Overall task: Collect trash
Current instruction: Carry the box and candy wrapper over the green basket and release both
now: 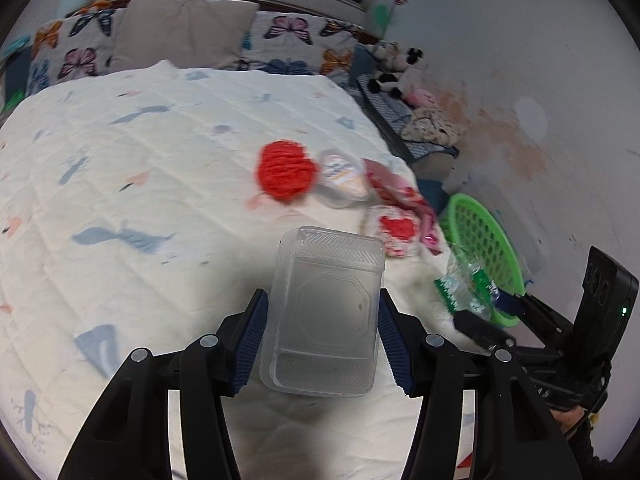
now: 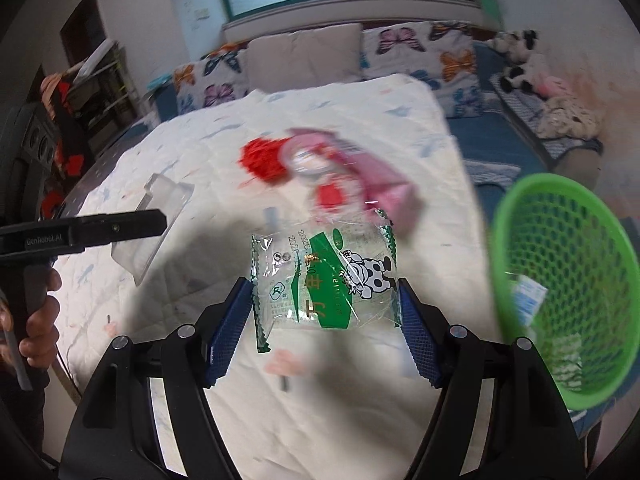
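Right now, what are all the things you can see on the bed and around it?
Clear plastic box: one, see-through, held between the left gripper's pads.
Milk wrapper: one, clear with green print and a cow, between the right gripper's pads.
Green basket: one, beside the bed, some scraps inside.
Red mesh ball: one, on the quilt.
Small cup: one, pale, next to the red ball.
Pink wrappers: blurred, count unclear, near the bed's edge.
Butterfly pillows: two, at the head.
Plush cow: one, black and white, beside the bed.
Left gripper: black, blue pads.
Right gripper: black, blue pads.
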The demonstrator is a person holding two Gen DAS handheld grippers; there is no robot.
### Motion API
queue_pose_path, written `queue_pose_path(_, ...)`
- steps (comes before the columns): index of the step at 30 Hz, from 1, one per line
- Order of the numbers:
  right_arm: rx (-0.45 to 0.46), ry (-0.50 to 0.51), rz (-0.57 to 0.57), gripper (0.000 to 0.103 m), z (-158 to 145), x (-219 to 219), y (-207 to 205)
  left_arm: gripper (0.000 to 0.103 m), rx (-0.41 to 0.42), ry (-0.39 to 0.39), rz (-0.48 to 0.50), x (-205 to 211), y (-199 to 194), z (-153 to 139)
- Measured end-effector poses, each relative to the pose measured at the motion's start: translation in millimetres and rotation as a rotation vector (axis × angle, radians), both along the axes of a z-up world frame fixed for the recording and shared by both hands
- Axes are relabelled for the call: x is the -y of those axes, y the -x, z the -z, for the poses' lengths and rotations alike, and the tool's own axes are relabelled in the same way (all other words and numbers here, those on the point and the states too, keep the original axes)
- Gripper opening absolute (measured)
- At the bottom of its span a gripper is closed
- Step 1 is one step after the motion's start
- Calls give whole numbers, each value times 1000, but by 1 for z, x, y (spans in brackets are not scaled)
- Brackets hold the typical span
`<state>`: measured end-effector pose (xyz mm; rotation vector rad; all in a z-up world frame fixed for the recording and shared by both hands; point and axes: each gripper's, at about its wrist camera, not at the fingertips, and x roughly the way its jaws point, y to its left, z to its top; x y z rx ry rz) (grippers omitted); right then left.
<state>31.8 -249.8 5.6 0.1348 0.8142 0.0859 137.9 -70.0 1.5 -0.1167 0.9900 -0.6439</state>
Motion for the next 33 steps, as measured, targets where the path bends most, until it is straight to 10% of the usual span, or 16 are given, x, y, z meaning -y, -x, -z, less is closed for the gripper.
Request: queue_pose_path(33, -52, -56, 368, 83, 37, 209, 53, 53, -8, -4, 286, 230, 5, -18)
